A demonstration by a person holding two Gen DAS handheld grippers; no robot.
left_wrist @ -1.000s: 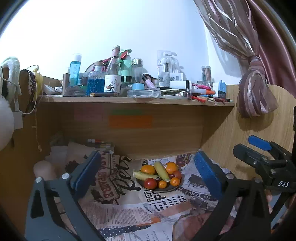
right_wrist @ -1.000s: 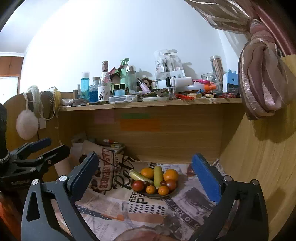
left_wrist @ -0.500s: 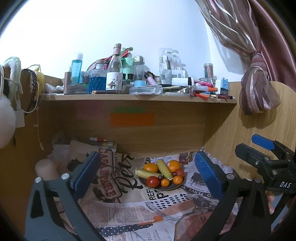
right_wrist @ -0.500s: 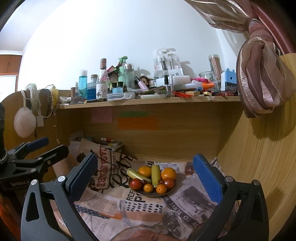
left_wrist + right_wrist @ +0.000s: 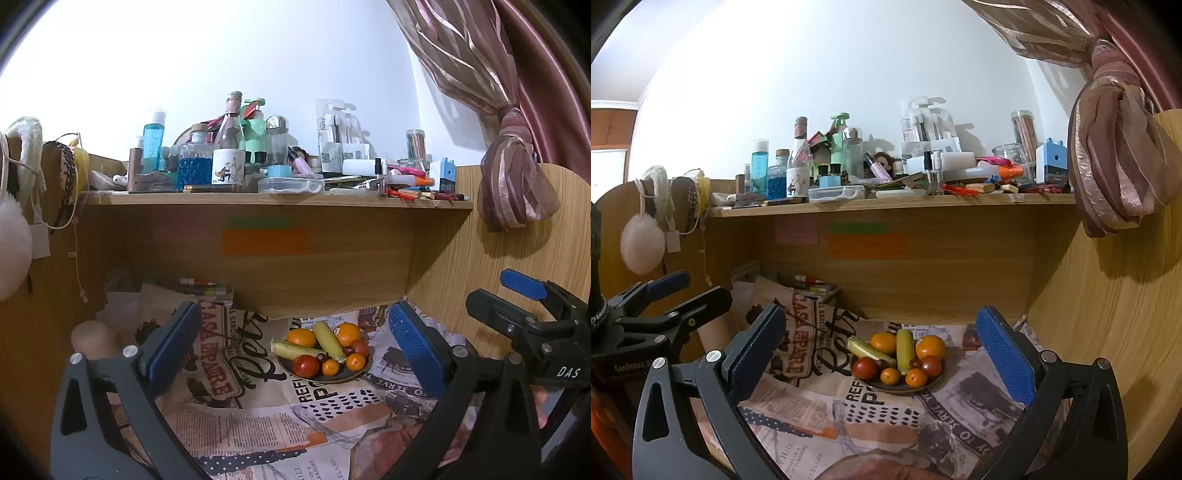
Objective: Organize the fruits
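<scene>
A dark plate (image 5: 347,377) (image 5: 882,387) of fruit sits on newspaper under the shelf. It holds two oranges (image 5: 301,337) (image 5: 930,346), two yellow-green bananas (image 5: 328,340) (image 5: 905,349), red tomatoes (image 5: 306,365) (image 5: 865,367) and small orange fruits (image 5: 916,377). My left gripper (image 5: 291,350) is open and empty, well short of the plate. My right gripper (image 5: 881,354) is open and empty, also short of it. Each gripper shows at the edge of the other's view, the right one (image 5: 532,317) and the left one (image 5: 661,306).
A wooden shelf (image 5: 277,201) crowded with bottles and small items hangs above. Wooden panels wall in both sides (image 5: 1108,314). A tied curtain (image 5: 513,192) hangs at right. A pink cylinder (image 5: 90,339) and boxes (image 5: 812,288) stand at back left.
Both views have tilted slightly up and the plate sits a little lower and nearer the frame centre. Both grippers stay open; nothing was grasped.
</scene>
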